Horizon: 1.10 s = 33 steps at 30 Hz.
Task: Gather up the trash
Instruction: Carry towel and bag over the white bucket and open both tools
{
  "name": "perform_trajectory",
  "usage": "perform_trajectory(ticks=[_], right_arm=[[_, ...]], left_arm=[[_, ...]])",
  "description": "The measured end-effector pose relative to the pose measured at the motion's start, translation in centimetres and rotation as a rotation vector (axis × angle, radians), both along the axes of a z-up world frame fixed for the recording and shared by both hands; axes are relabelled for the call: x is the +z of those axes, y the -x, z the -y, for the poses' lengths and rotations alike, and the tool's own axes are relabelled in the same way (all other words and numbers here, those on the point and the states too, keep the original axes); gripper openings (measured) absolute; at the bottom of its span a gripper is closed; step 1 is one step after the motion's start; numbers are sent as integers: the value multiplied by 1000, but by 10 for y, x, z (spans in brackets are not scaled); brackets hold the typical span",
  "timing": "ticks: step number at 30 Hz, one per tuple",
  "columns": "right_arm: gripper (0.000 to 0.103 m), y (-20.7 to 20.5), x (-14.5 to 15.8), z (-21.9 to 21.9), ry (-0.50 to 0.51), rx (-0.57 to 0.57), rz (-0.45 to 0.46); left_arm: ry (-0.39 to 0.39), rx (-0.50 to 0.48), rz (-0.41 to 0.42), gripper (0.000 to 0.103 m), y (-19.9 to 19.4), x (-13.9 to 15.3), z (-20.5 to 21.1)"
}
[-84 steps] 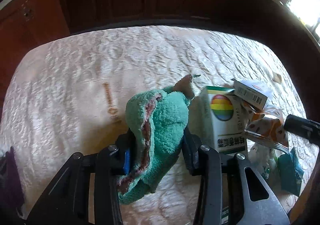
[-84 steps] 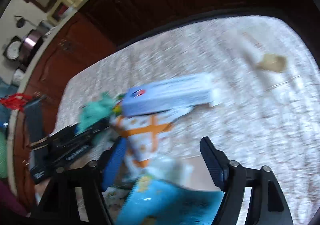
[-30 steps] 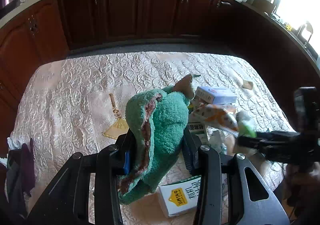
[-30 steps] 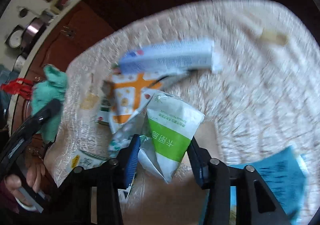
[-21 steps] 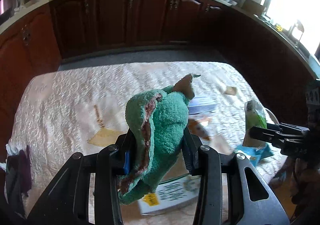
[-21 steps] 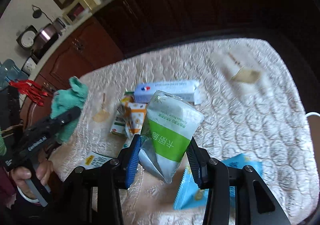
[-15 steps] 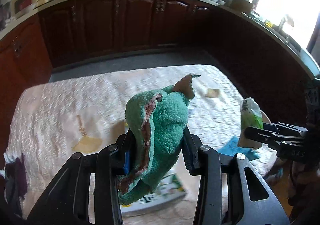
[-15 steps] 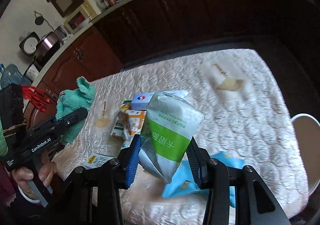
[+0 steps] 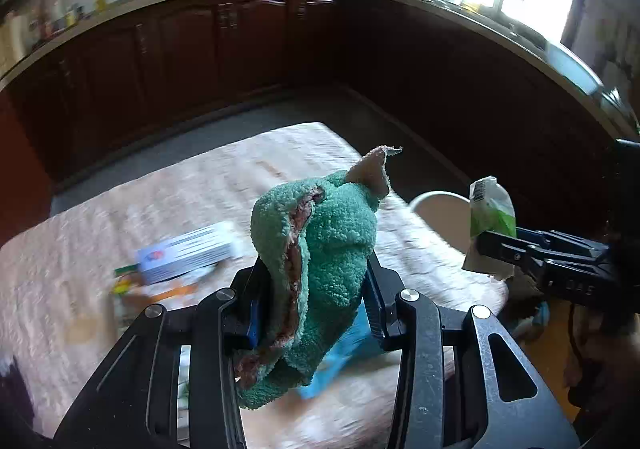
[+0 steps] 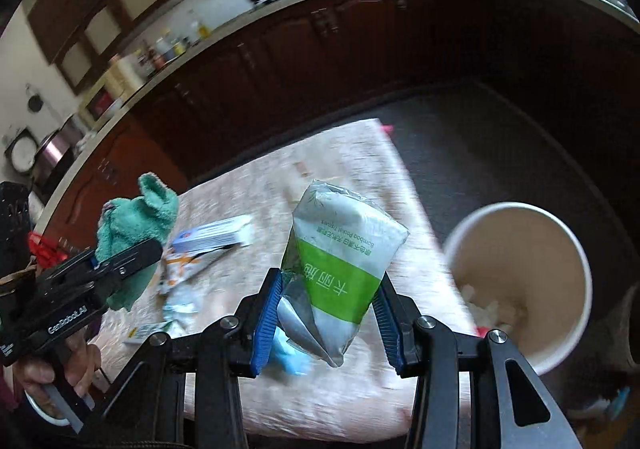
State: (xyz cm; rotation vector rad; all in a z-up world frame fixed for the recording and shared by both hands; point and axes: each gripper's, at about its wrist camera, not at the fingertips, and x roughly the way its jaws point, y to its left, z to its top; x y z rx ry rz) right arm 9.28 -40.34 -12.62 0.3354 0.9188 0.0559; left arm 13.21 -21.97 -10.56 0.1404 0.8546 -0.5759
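Note:
My right gripper [image 10: 326,307] is shut on a green and white tissue packet [image 10: 342,261], held in the air above the table's right edge. The packet also shows in the left wrist view [image 9: 490,213], in front of a white bin [image 9: 434,205]. That round white bin [image 10: 520,233] stands on the floor right of the table, with crumpled paper at its bottom. My left gripper [image 9: 314,301] is shut on a teal fluffy cloth [image 9: 320,249], raised above the table. The cloth shows at the left in the right wrist view [image 10: 136,229].
On the quilted beige table [image 9: 120,209] lie a blue-white box [image 9: 188,249], an orange-patterned wrapper [image 10: 184,263], a blue packet [image 9: 340,353] and a small carton [image 10: 150,331]. Dark wooden cabinets [image 9: 240,41] ring the room.
Both grippers have risen and swung right. The right gripper picked the tissue packet from the pile and carried it toward the table's right edge, so the white bin has come into view.

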Motion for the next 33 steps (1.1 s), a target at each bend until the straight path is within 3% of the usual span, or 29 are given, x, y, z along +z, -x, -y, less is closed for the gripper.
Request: perform_trajectory(ticks=[11, 24, 28, 33], right_arm=[[43, 43, -28, 107, -8, -216, -79], [43, 54, -72, 148, -3, -304, -191], [61, 53, -77, 155, 8, -348, -193], [65, 55, -79, 157, 15, -367, -200]], left_arm=[[-17, -163, -42, 38, 15, -17, 111], [20, -217, -184, 40, 10, -55, 185], [50, -200, -231, 50, 5, -66, 190], [47, -197, -236, 58, 9, -68, 191]])
